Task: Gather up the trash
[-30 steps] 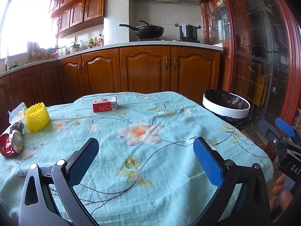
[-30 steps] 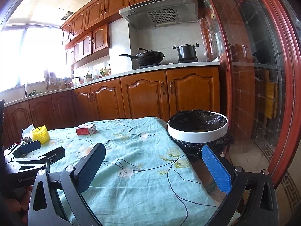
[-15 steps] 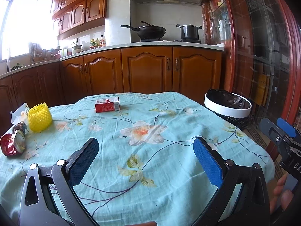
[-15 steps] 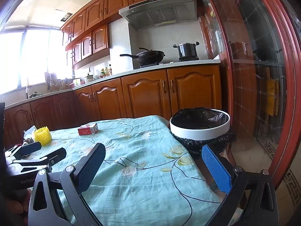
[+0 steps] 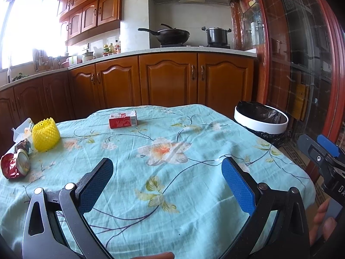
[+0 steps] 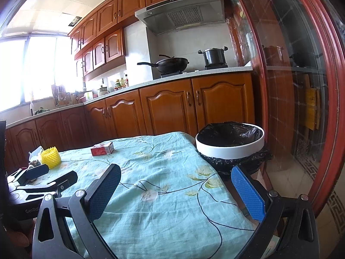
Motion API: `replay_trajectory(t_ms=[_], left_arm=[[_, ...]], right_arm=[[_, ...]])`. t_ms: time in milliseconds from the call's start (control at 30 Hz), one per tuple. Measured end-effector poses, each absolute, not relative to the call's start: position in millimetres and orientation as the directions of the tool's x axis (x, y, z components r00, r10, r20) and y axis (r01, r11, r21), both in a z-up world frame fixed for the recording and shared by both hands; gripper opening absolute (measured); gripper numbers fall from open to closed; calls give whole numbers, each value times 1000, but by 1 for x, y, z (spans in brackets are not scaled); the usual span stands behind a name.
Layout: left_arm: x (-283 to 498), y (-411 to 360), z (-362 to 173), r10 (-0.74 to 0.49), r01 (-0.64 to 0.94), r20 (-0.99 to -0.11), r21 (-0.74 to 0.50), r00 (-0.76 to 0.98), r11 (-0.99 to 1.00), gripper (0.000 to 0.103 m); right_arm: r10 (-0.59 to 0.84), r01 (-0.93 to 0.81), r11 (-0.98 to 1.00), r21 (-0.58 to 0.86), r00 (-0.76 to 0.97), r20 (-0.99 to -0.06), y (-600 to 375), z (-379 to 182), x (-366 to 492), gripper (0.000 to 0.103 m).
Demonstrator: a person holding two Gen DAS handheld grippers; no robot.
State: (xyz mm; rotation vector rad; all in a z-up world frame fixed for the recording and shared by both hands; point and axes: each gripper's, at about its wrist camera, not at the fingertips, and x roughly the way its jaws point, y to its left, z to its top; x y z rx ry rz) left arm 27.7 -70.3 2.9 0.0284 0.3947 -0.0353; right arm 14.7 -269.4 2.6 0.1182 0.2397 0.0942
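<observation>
A table with a teal flowered cloth (image 5: pixel 172 172) carries the trash. A red and white carton (image 5: pixel 123 119) lies at the far side; it also shows in the right wrist view (image 6: pixel 102 148). A yellow foam net (image 5: pixel 45 134) stands at the left, with a crushed red can (image 5: pixel 14 165) and crumpled wrappers (image 5: pixel 22 145) beside it. A white-rimmed bin with a black bag (image 5: pixel 261 119) stands past the table's right edge, also in the right wrist view (image 6: pixel 229 140). My left gripper (image 5: pixel 167 179) is open and empty above the near side. My right gripper (image 6: pixel 175 185) is open and empty, near the right edge.
Wooden kitchen cabinets (image 5: pixel 168 79) run behind the table, with a wok (image 5: pixel 170 35) and a pot (image 5: pixel 216 35) on the stove. A red-framed glass door (image 6: pixel 301 86) stands to the right of the bin. A bright window (image 5: pixel 25 26) is at the left.
Both grippers have risen or tilted slightly, so the table and bin sit a little lower in view. Both stay open and empty. Nothing on the table has moved.
</observation>
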Motion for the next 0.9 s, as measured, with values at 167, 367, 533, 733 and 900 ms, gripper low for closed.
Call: replay_trajectory(t_ms=[167,367,533,733,900], left_arm=[[27,-70,3,-28,39,-382,21,924,999,103],[25,-71,4,-24,38,-377,32,926,999,103],[26,-70,4,-29,42,-380,28,925,999,103],[28,-70,4,-31,43,-388,23,921,999,103],[28,-71,3,-33,45,-390,22,920,999,103]], right_arm=[[108,-79,989,128,967,-232,-269,3,15,103],[110,-81,988,129,967,-232,-268,3,15,103],[112,-83,988,130,966,-233,-267,2,16,103],[110,-81,988,131,966,-233,-267,3,16,103],[111,-82,988,132,966,-235,-266,1,16,103]])
